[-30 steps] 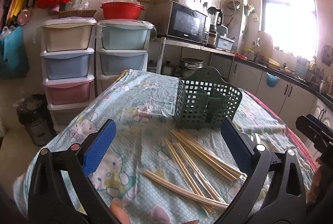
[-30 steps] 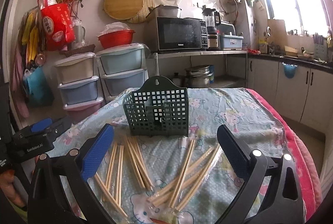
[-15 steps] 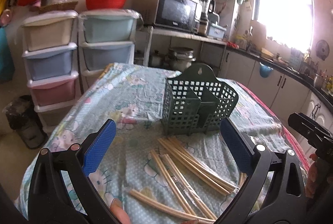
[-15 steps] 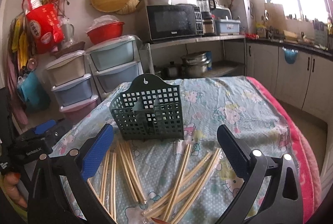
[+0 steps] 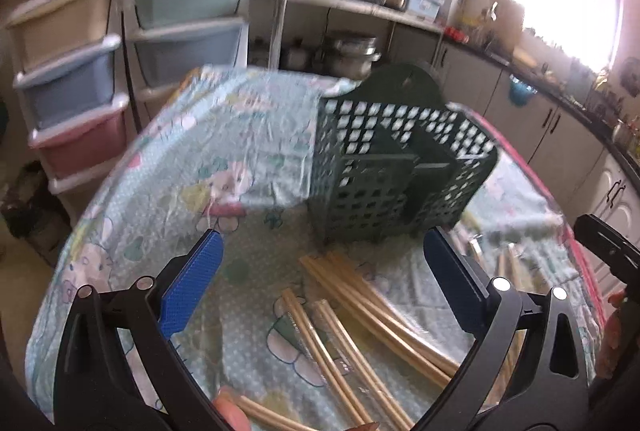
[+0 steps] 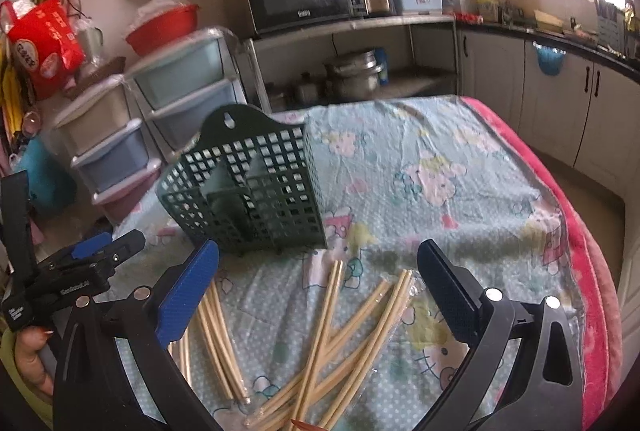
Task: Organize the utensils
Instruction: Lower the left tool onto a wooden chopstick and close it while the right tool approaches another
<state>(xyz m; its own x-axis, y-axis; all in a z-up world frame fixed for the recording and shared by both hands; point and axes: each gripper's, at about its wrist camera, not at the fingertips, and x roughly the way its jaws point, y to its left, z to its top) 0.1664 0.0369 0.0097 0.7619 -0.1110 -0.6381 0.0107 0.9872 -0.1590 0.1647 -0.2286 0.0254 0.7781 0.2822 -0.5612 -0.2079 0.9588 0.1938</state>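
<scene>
**Nothing gripped yet: chopsticks on the cloth, caddy empty**

So far no sorting shows. The chopsticks lie loose on the tablecloth, some in clear sleeves, in two rough groups: a fan of them in front of the right gripper and a tighter bunch under the left gripper. The green caddy stands upright just beyond both groups, its compartments empty as far as can be seen.

The step in hand looks like the approach to a first pick. Both grippers are spread wide and hold nothing. The next move calls for lowering one gripper over a chopstick pair, lining the fingers across the sticks, closing near the middle, then tipping the sticks upright to drop them into a compartment. The sleeves may make the grip slippery, and crossed sticks in the right-hand fan could drag their neighbours.

Both grippers hover above the table, pitched down toward the sticks, side by side and well apart. The left-wrist view is blurred. A hand shows at the left gripper's handle.
</scene>
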